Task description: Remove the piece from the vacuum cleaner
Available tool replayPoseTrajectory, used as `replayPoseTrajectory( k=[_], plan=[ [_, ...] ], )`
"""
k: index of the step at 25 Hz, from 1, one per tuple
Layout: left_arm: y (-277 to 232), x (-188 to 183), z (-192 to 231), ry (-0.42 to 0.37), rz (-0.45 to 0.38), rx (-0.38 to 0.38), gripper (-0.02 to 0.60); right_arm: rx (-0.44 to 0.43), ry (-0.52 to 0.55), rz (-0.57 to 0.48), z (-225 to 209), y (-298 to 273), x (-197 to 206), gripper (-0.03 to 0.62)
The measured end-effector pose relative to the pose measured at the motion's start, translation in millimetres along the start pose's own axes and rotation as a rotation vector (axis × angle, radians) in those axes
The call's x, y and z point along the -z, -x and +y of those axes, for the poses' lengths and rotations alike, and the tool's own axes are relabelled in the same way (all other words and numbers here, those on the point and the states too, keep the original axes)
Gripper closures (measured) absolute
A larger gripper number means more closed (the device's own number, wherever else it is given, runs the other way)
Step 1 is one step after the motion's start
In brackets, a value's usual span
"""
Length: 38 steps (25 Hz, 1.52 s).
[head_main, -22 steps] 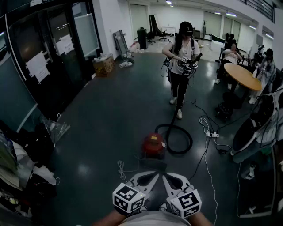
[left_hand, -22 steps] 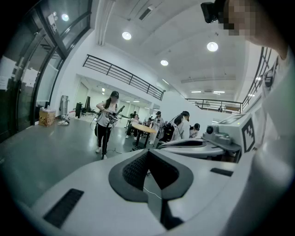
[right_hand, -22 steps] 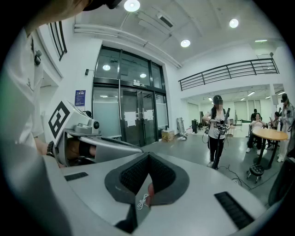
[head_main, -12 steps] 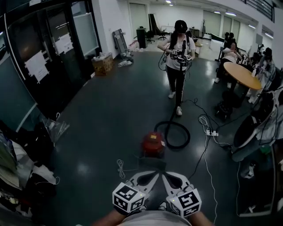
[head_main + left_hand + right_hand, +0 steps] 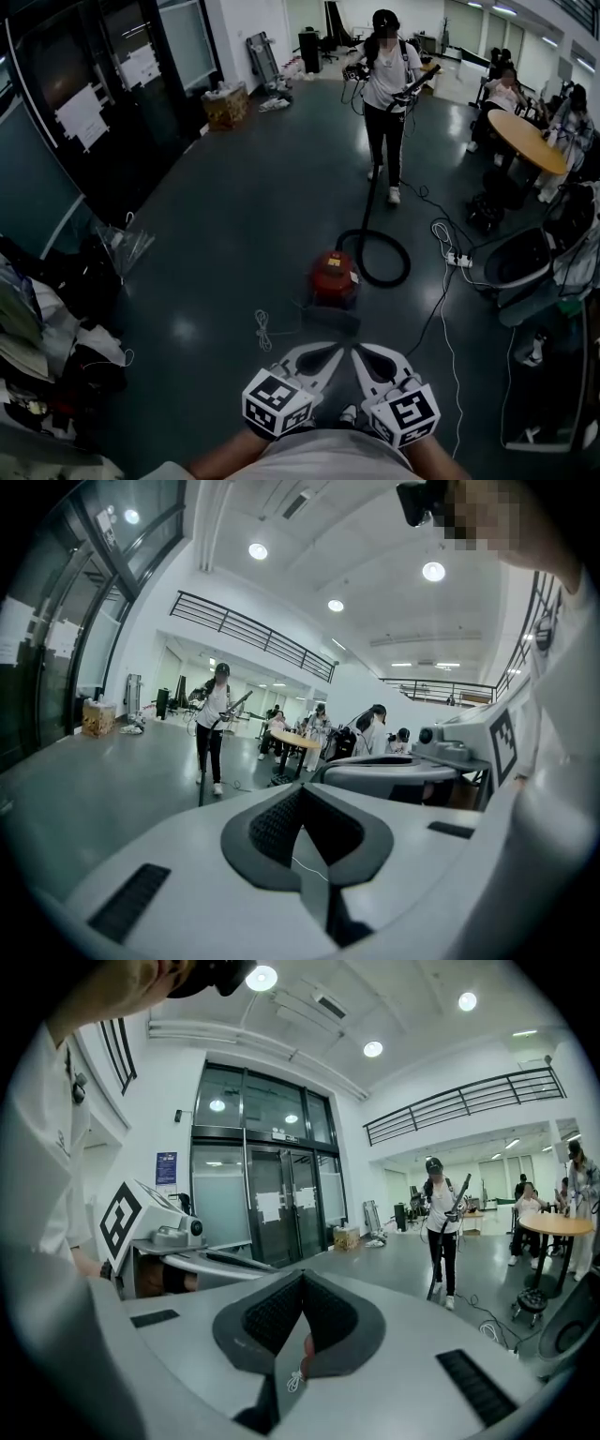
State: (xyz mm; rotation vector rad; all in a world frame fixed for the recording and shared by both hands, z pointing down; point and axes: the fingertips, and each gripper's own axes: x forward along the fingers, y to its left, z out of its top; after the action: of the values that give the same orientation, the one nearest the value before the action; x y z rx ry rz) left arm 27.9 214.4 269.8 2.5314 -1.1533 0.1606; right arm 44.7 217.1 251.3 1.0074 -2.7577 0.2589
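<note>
Judging by how things lie, no step of the removal is done yet. The left gripper (image 5: pixel 317 361) and the right gripper (image 5: pixel 371 361) are held side by side close to the body, each with its jaws pressed together on nothing. The red vacuum cleaner (image 5: pixel 333 274) is seen on the floor ahead, well apart from both. Its black hose (image 5: pixel 375 253) is looped toward another person (image 5: pixel 386 66), by whom the wand is held. The approach, the grasp and the pulling off of the piece are all left.
</note>
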Motion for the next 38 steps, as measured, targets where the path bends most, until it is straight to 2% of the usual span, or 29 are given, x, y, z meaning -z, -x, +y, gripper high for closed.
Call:
replayPoseTrajectory(
  k=[6,21,28,38],
  plan=[
    [-8,-2,3,-0.001,0.003,-0.03,0.575,-0.023,0.003,-0.013,-14,0,-4,0.58],
    [-42,14,15,0.03,0.022,-0.106,0.575,-0.083,-0.028,0.024,-58,-11,19,0.58],
    [-63,11,69,0.021,0.039,-0.085,0.575,-0.06,-0.042,0.058,-81,-62,26,0.58],
    [-113,-13,200,-0.08,0.081,0.029,0.575,0.043,-0.077,0.072,-128,-191,15,0.58]
  ],
)
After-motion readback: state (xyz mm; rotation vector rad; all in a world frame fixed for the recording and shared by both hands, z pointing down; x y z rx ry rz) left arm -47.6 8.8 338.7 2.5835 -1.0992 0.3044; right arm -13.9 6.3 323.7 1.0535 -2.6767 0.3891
